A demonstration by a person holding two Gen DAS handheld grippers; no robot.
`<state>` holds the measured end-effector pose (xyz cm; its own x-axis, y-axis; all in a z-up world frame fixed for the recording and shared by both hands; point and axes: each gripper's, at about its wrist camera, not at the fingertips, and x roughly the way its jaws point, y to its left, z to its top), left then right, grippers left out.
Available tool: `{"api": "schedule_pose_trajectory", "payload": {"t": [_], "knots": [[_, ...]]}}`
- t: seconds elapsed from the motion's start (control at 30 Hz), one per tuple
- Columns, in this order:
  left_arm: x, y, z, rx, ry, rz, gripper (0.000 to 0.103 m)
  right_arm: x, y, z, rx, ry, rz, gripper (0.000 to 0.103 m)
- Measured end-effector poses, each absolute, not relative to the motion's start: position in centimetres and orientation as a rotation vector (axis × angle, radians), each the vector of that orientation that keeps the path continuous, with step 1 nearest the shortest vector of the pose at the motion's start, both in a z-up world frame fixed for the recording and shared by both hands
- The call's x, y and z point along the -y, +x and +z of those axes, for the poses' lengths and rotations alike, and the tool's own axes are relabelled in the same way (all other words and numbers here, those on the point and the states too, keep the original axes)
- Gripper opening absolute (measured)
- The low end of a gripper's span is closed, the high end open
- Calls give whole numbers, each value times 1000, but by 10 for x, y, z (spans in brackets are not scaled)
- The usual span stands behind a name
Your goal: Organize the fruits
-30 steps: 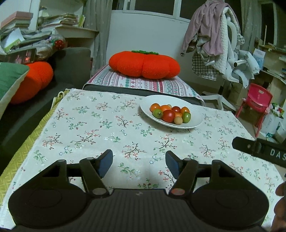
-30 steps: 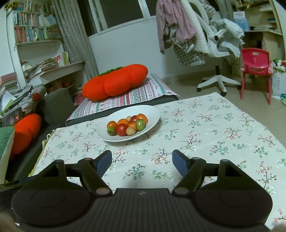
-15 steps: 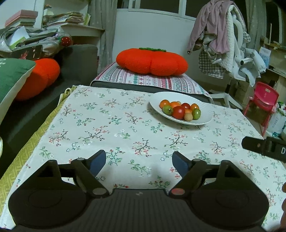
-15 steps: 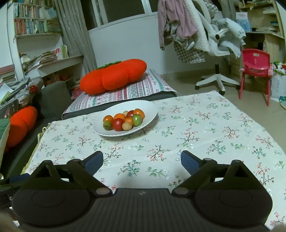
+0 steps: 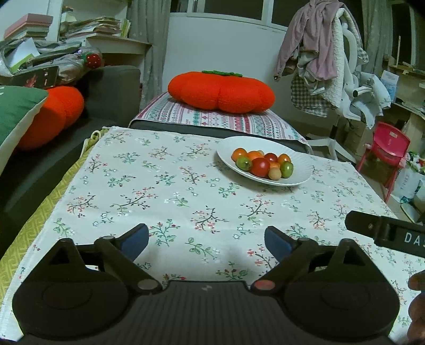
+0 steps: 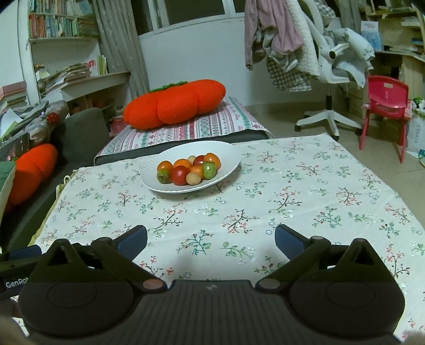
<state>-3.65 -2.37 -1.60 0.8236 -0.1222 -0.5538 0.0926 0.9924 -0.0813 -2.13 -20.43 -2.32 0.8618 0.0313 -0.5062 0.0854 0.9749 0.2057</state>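
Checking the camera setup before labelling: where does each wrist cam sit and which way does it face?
Left wrist: on the left gripper, angled down across the tablecloth at the plate, right of centre; jaws opening, empty; right gripper's tip at the right edge.
Right wrist: on the right gripper, same tilt; plate left of centre; jaws opening, empty.
Shared: plate, fruit, orange cushion.

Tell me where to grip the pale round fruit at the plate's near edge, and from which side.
Grip the pale round fruit across its middle, coming from the near rim of the white plate. That side is bare, while the red tomato crowds its left.

White wall, bookshelves, clothes-draped office chair, red plastic chair.
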Motion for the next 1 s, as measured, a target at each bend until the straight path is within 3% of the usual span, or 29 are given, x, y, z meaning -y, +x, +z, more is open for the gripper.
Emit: {"api": "schedule_pose_trajectory", "payload": {"t": [1.0], "knots": [[27,-33,-20,-640,-76,-111,93,206,-18,-25,-560,235,-12,103]]}}
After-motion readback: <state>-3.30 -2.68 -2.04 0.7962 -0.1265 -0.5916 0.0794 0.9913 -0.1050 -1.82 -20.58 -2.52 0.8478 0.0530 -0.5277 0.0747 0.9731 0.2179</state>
